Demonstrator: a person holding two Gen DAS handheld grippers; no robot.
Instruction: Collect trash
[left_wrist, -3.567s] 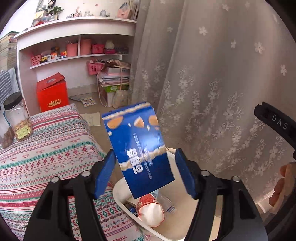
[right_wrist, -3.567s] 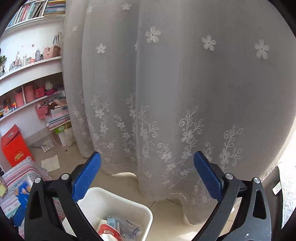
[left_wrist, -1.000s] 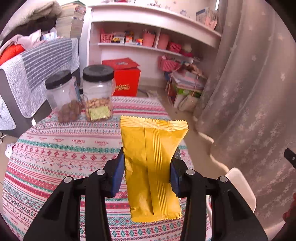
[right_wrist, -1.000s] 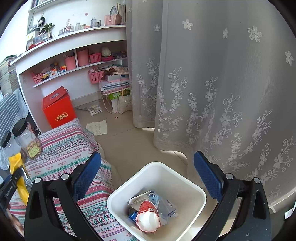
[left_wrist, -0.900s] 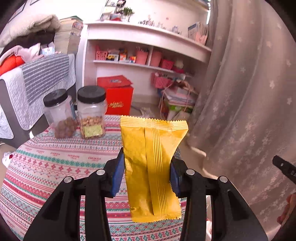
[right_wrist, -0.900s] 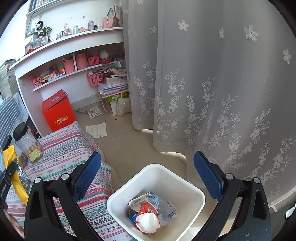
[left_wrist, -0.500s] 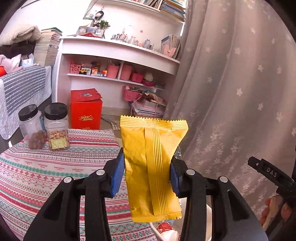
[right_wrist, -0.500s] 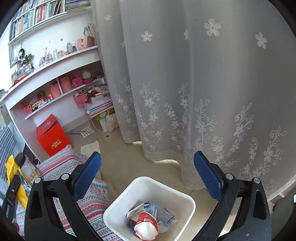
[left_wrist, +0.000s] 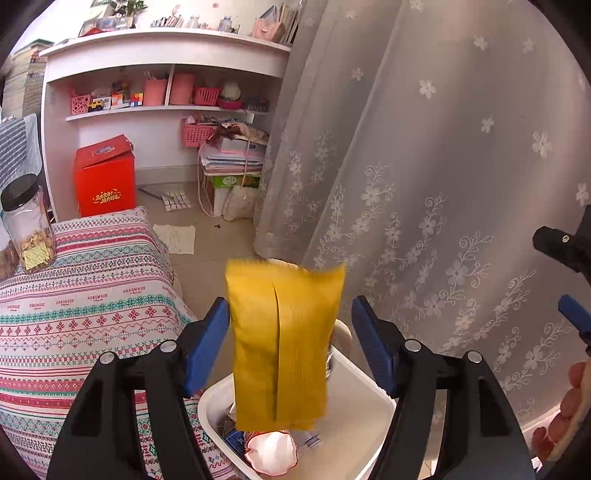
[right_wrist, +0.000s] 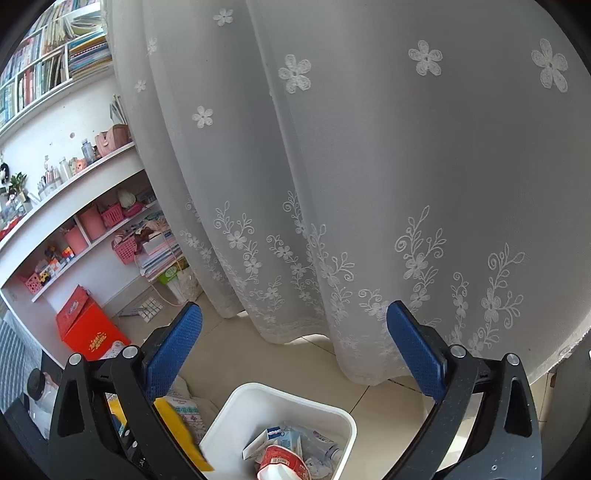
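Left wrist view: left gripper (left_wrist: 290, 343) jaws opening, blue pads clear of yellow snack packet (left_wrist: 282, 345); packet blurred, upright between them, above white trash bin (left_wrist: 365, 410). Only here: jar (left_wrist: 26, 221) on patterned tablecloth (left_wrist: 88, 295), hand (left_wrist: 565, 413) at right edge.

Right wrist view: right gripper (right_wrist: 293, 349) wide open, empty, above bin holding cartons and red-rimmed cup (right_wrist: 280, 463); packet just yellow sliver at bin's left edge. Lace curtain (right_wrist: 369, 166) fills background.
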